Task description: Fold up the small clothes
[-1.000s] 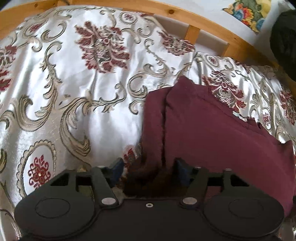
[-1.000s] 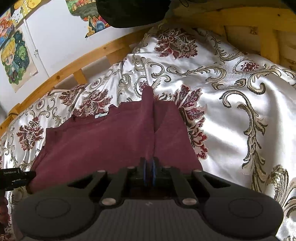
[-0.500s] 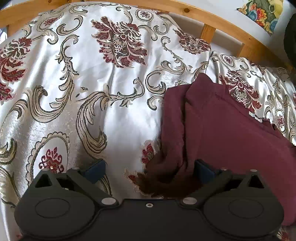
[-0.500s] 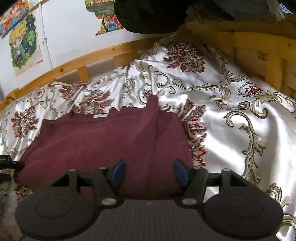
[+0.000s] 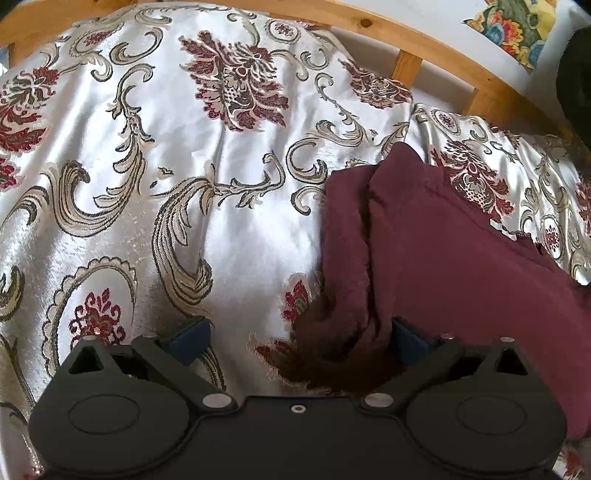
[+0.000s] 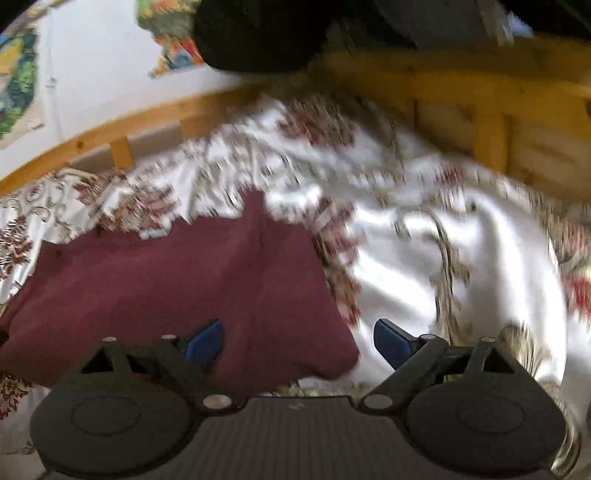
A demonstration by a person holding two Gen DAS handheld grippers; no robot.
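A dark maroon garment (image 5: 461,258) lies folded on a white bedspread with a red and gold pattern (image 5: 184,166). In the left wrist view its left edge is bunched in folds. My left gripper (image 5: 299,339) is open, its jaws wide apart, just above the garment's near left corner and holding nothing. In the right wrist view the garment (image 6: 177,288) lies flat at the left. My right gripper (image 6: 299,343) is open over the garment's near right corner and holds nothing. That view is blurred.
A wooden bed rail (image 5: 424,62) runs along the far side of the bed, with a white wall and colourful pictures (image 6: 22,74) behind. A dark object (image 6: 258,33) hangs at the top. A wooden headboard (image 6: 498,122) stands at the right.
Both grippers have let go of the garment and opened wide. The right gripper has swung to the right and the garment now lies flat. The left gripper has pulled back slightly.
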